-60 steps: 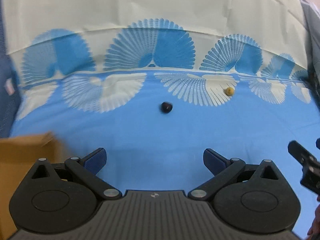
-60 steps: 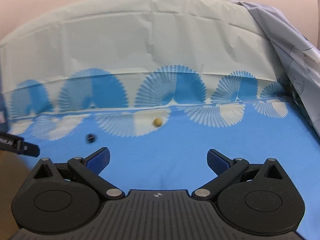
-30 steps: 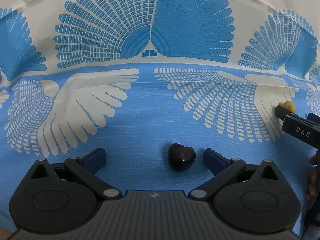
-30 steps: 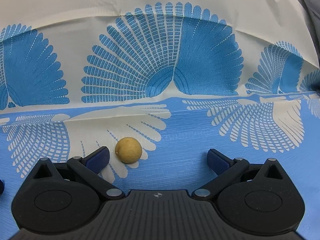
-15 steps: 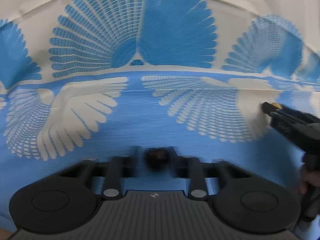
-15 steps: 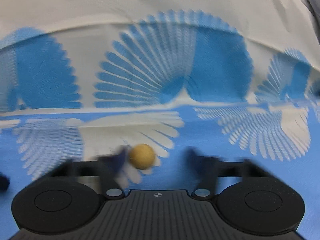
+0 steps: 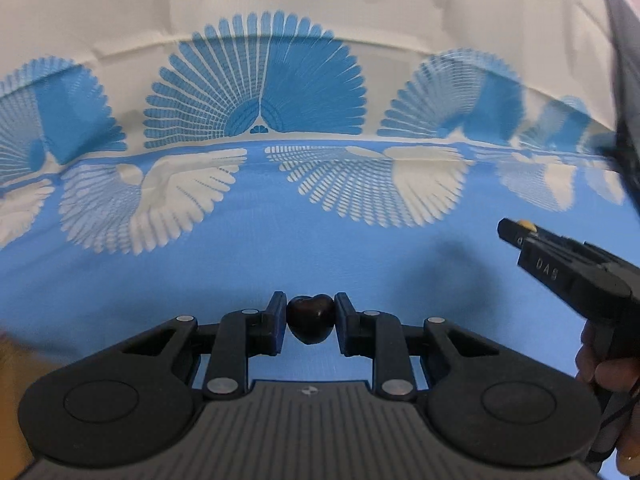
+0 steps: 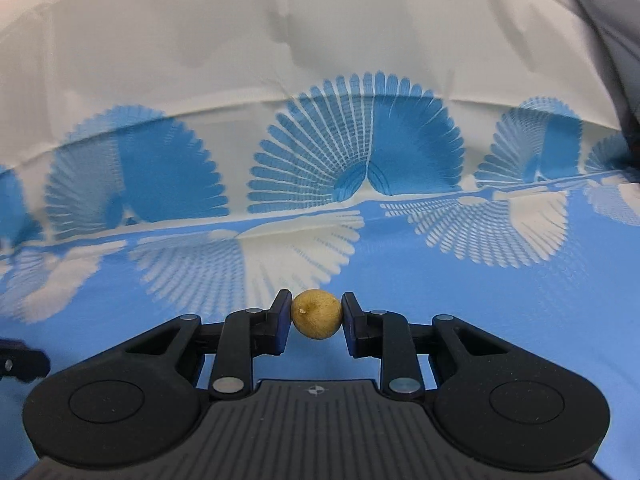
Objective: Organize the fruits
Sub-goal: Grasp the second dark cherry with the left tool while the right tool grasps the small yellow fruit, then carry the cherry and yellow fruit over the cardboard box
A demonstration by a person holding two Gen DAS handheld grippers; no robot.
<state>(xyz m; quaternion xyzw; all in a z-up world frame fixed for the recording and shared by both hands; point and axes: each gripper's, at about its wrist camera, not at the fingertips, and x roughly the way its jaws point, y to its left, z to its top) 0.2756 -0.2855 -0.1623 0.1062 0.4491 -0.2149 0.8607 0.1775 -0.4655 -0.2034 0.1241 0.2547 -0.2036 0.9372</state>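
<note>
A dark red cherry [image 7: 311, 319] is pinched between the blue pads of my left gripper [image 7: 311, 312], lifted clear of the blue cloth. In the right wrist view a small round yellow-brown fruit [image 8: 316, 314] is clamped in my right gripper [image 8: 316, 312], also held above the cloth. The right gripper [image 7: 516, 234] shows from the side at the right edge of the left wrist view, with a sliver of the yellow fruit [image 7: 525, 224] at its tip and a hand [image 7: 608, 376] on its handle.
A blue and cream cloth with fan patterns [image 7: 256, 100] covers the surface and rises at the back. A brown cardboard edge [image 7: 10, 392] shows at lower left of the left wrist view. Grey fabric [image 8: 600, 20] hangs at upper right. A black tip of the left gripper [image 8: 20, 362] shows at far left.
Both grippers closed from wide open onto their fruits, the left on the cherry and the right on the yellow fruit, then rose and drew back from the cloth with them.
</note>
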